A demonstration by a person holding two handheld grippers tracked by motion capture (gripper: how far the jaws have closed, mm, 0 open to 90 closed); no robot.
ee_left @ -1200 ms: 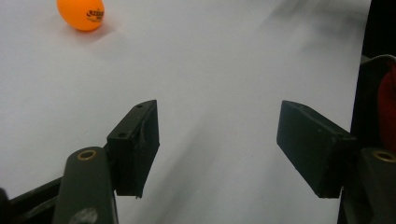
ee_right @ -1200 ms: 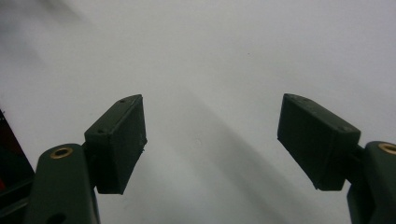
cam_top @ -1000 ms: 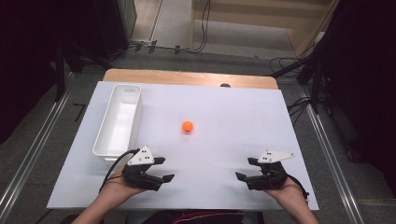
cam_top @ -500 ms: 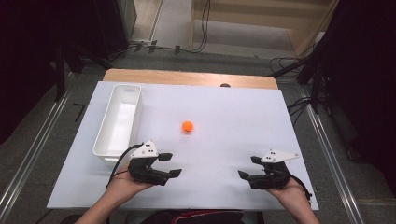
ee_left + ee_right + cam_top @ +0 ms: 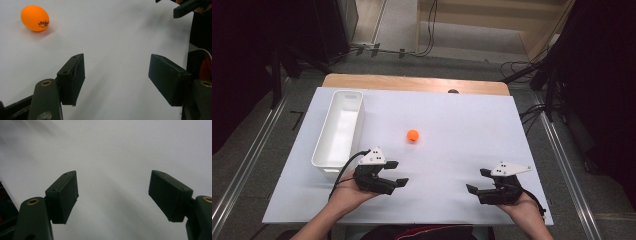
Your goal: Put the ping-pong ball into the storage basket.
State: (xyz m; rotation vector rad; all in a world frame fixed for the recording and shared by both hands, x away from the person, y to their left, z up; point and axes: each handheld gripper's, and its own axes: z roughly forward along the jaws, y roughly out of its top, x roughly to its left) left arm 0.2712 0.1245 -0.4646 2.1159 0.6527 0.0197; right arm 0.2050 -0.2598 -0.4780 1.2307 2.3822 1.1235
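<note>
Grippers were held low over the near edge of the white board (image 5: 462, 125), well apart from each other. The left gripper (image 5: 396, 173) was turned toward the middle of the board, its jaws seen standing apart with nothing between them. The right gripper (image 5: 477, 181) pointed left, its jaws likewise spread and bare. The orange ball (image 5: 412, 135) lay alone near the board's centre, beyond the left gripper and untouched. A white tray (image 5: 338, 131) stood along the left side.
</note>
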